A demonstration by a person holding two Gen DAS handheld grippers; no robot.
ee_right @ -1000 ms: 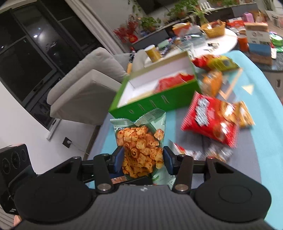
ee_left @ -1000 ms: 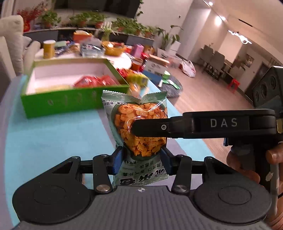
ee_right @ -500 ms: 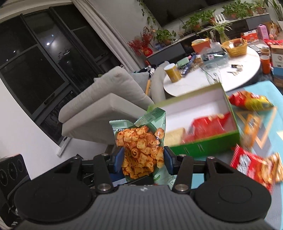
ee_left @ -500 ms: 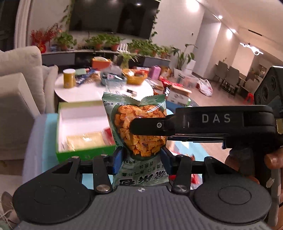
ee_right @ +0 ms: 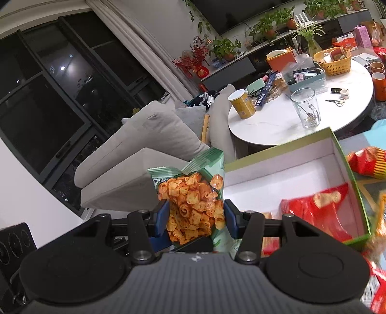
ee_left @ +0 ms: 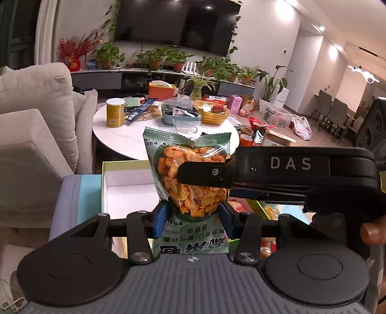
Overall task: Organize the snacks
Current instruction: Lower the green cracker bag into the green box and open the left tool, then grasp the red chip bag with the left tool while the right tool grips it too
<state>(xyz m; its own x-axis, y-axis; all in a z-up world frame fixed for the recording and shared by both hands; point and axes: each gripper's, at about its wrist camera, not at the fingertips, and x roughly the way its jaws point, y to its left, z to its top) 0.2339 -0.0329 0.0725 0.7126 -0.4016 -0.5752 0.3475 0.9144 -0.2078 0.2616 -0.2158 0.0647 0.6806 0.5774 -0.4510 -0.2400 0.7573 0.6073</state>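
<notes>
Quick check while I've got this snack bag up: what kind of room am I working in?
Most likely a home living room: a wall-mounted TV above a shelf of potted plants, a light grey sofa, and a cluttered round white coffee table behind the green snack box.

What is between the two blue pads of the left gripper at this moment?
In the left wrist view, the green snack bag of orange crisps stands between the left gripper pads, which press its sides. The right gripper's finger crosses in front of it.
</notes>
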